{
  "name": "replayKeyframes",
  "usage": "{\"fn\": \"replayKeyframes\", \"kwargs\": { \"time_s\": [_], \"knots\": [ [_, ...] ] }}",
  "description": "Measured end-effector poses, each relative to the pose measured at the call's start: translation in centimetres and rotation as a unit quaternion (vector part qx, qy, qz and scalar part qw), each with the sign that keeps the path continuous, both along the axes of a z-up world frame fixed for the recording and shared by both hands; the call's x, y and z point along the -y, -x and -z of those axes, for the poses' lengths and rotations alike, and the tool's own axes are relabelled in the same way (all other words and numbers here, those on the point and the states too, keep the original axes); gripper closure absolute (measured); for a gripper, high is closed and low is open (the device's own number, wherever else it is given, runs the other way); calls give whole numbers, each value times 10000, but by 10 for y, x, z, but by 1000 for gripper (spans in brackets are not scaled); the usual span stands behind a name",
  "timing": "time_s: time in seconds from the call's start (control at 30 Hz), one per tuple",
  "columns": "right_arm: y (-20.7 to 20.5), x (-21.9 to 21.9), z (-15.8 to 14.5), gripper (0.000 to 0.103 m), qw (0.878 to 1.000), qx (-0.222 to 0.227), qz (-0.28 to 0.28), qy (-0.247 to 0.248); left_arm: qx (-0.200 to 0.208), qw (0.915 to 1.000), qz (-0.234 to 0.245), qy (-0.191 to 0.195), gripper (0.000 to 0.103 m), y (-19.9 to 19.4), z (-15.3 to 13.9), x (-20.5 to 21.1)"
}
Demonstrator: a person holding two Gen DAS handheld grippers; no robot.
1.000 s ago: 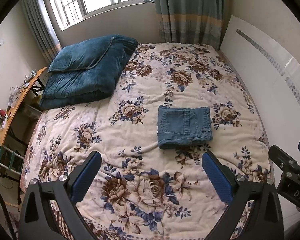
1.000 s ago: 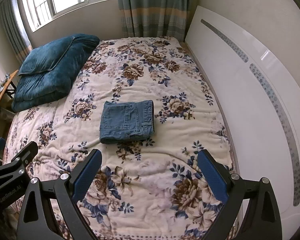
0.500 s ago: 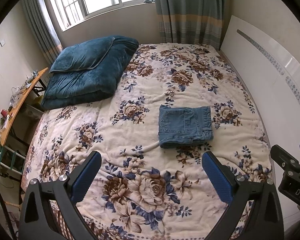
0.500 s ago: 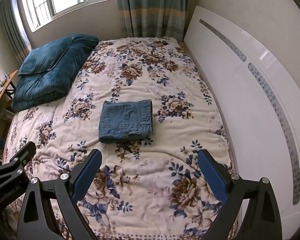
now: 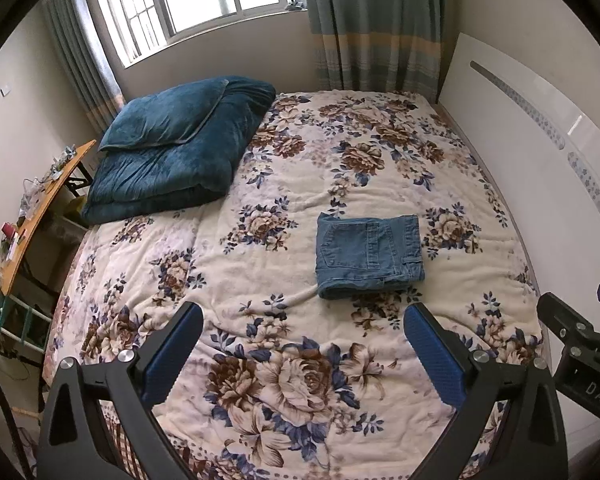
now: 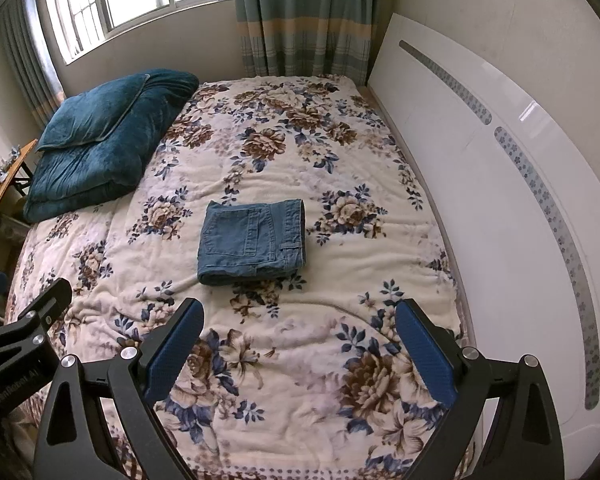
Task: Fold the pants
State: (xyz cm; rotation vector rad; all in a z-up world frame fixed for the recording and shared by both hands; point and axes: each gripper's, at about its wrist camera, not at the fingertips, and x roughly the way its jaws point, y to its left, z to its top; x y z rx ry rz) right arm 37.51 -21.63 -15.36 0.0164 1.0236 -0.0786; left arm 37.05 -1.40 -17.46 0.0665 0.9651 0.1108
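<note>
The blue denim pants (image 5: 369, 255) lie folded into a compact rectangle on the floral bedspread (image 5: 260, 280), a back pocket facing up. The same folded pants (image 6: 252, 242) show mid-bed in the right wrist view. My left gripper (image 5: 302, 344) hovers open above the near part of the bed, well short of the pants, with nothing between its blue pads. My right gripper (image 6: 298, 340) is likewise open and empty, held back from the pants. Each gripper's black frame shows at the edge of the other's view.
A folded teal quilt with a pillow (image 5: 172, 152) sits at the far left of the bed. A white headboard (image 6: 500, 200) runs along the right side. A wooden side table (image 5: 32, 216) with small items stands left of the bed. Curtains (image 5: 372, 24) and a window fill the far wall.
Both grippers have drawn slightly back and up from the bed, so the folded pants look a little farther away. The pants have not moved.
</note>
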Motion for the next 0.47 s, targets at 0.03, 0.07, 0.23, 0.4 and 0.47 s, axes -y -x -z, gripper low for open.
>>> {"fn": "replayKeyframes", "kwargs": {
  "time_s": [0.03,0.07,0.23,0.4,0.47],
  "knots": [
    [-1,-1,1,4,10000,-4,-8,3,5,10000,-2,19,1,2,-1,0],
    [1,1,0,4,10000,-7,10,-10,7,10000,-7,17,1,2,-1,0],
    [7,1,-1,4,10000,-5,23,-31,41,10000,-18,-19,1,5,-2,0],
    [6,0,-1,4,10000,7,35,-46,126,9999,-34,-57,1,8,-3,0],
    [12,-2,-5,4,10000,30,44,-45,221,9997,-35,-48,1,11,-5,-2]
  ]
}}
